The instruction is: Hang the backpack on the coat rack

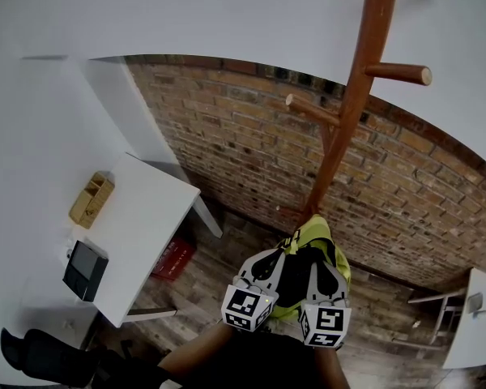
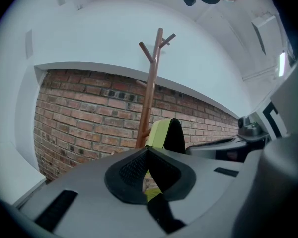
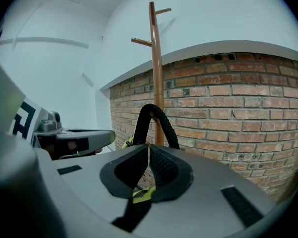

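Now — left hand-held gripper [image 2: 147,158] clamped on backpack [image 1: 318,232], right hand-held gripper [image 3: 148,153] likewise

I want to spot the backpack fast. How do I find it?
Find the brick wall, then the tall wooden coat rack standing before it. In front of the rack is the backpack, pinched by the left gripper and the right gripper. It is the only bright yellow-green and black thing there.

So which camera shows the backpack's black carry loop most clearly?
The right gripper view: there the black carry loop arches whole in front of the coat rack. The left gripper view shows only a black and yellow part of the backpack, edge-on. The head view looks down on the backpack, and the loop cannot be made out.
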{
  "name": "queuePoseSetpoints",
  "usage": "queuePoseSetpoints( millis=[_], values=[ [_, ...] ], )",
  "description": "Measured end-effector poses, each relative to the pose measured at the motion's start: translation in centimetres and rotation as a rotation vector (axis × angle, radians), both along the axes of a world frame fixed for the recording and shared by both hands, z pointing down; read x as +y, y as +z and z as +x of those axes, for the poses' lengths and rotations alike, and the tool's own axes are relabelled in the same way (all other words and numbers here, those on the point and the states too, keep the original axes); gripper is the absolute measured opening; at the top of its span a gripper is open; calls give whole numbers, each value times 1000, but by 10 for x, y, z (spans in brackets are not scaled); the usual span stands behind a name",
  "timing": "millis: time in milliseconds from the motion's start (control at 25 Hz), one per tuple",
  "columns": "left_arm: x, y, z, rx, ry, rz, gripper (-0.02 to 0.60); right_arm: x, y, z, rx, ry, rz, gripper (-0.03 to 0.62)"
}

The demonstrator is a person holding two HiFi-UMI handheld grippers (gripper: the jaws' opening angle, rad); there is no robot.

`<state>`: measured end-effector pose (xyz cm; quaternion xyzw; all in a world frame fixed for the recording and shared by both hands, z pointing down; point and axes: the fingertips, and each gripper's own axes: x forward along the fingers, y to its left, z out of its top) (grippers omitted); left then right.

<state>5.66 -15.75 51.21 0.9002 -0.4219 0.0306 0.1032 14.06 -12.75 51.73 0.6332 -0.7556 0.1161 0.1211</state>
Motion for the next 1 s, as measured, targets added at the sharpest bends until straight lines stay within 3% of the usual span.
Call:
queuePoseSetpoints(
  millis=[280, 1000],
  values=[
    [12, 8, -1, 2, -1, -13, 6, 14, -3, 4, -3, 20, 67, 12],
    [30, 15, -6, 7, -21, -6, 6, 30, 3, 17, -35, 16, 99, 11]
  ],
)
